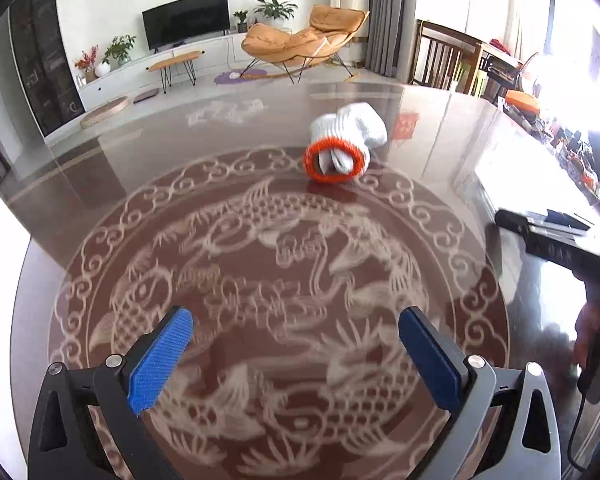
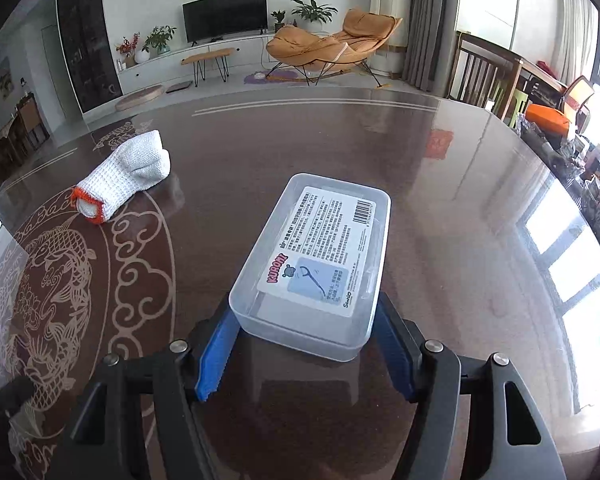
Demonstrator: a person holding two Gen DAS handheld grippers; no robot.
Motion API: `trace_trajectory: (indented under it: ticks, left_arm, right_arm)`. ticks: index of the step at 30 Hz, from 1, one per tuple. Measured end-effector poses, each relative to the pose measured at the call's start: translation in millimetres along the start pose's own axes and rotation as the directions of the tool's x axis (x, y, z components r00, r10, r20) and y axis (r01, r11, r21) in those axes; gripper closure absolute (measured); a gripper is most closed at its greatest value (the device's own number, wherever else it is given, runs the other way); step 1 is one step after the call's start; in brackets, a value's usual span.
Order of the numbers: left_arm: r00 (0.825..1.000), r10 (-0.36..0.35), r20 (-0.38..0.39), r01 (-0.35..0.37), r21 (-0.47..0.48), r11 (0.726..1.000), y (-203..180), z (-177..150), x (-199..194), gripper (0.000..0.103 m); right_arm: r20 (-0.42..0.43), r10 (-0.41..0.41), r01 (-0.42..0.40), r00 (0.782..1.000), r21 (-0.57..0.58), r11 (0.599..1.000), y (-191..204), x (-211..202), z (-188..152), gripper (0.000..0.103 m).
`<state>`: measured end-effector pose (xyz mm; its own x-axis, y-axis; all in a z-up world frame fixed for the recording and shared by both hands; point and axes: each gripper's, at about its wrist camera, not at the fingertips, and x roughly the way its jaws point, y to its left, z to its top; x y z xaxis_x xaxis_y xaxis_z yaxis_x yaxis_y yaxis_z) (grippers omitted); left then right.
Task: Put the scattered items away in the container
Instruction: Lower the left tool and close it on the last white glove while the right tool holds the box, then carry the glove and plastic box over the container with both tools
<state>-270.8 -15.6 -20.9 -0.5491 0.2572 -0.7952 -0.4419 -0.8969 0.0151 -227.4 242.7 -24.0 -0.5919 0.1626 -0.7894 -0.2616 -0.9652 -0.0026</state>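
Note:
A clear plastic box [image 2: 320,252] with a printed label on top sits between the blue pads of my right gripper [image 2: 306,314]. Both pads lie against its long sides at the near end, so the gripper is shut on it. A rolled white knitted glove [image 2: 124,176] with an orange cuff lies on the table to the box's left. In the left wrist view that glove [image 1: 344,144] lies ahead, well beyond my left gripper [image 1: 296,316], which is open and holds nothing above the fish pattern. The right gripper's dark body [image 1: 548,236] shows at that view's right edge.
The round glossy table [image 2: 440,240] has a red and white fish and cloud pattern [image 1: 260,280] on its left part. Cluttered items line its far right rim [image 2: 580,148]. Wooden chairs [image 2: 484,72] stand behind the table.

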Motion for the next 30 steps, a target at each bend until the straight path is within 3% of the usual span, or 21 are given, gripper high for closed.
trace_trajectory:
  ticks: [3, 6, 10, 12, 13, 14, 16, 17, 21, 30]
  left_arm:
    - [0.999, -0.037, 0.01, 0.037, 0.021, 0.999, -2.7, 53.8, 27.1, 0.0]
    - [0.998, -0.056, -0.028, 0.058, 0.067, 0.996, -18.6, 93.4, 62.4, 0.0]
    - [0.996, 0.027, -0.083, -0.013, 0.163, 0.987, -42.8, 118.3, 105.9, 0.0]
    - [0.995, -0.025, -0.092, 0.038, 0.146, 0.989, -44.4, 122.7, 114.6, 0.0]
    - [0.993, -0.076, -0.095, 0.087, 0.109, 0.99, -41.1, 125.3, 115.5, 0.019]
    - [0.993, -0.08, -0.083, 0.087, 0.08, 0.993, -38.2, 129.2, 113.0, 0.041]
    - [0.993, -0.083, -0.085, 0.087, 0.039, 0.995, -35.5, 133.1, 104.7, 0.069]
    - [0.99, -0.104, -0.093, 0.105, 0.01, 0.994, -33.9, 132.8, 100.3, 0.073]
    - [0.997, -0.053, -0.062, 0.052, -0.016, 0.999, -39.8, 111.6, 59.0, 0.074]
    - [0.997, 0.068, 0.021, -0.067, -0.052, 0.996, -53.0, 21.7, -72.4, 0.074]
  right_arm:
    - [0.001, 0.018, -0.018, 1.0, -0.01, 1.0, -7.2, -3.4, -6.4, 0.037]
    - [0.006, 0.039, -0.039, 0.999, 0.002, 0.999, -13.3, -5.2, -8.8, 0.037]
    - [0.016, 0.075, -0.076, 0.997, 0.031, 0.997, -20.6, -6.8, -9.7, 0.037]
    - [0.021, 0.092, -0.093, 0.996, 0.045, 0.995, -22.6, -7.8, -8.4, 0.037]
    - [0.022, 0.096, -0.097, 0.995, 0.048, 0.994, -23.0, -8.4, -7.5, 0.037]
    - [0.023, 0.098, -0.099, 0.995, 0.05, 0.994, -22.6, -8.8, -7.0, 0.037]
    - [0.025, 0.102, -0.103, 0.994, 0.052, 0.993, -23.0, -8.9, -6.2, 0.037]
    - [0.027, 0.105, -0.106, 0.994, 0.051, 0.993, -23.7, -9.5, -6.4, 0.037]
    - [0.018, 0.11, -0.111, 0.994, 0.033, 0.993, -25.6, -16.1, -12.9, 0.037]
    - [0.015, 0.192, -0.192, 0.981, 0.032, 0.981, -19.5, -79.3, -43.8, 0.038]
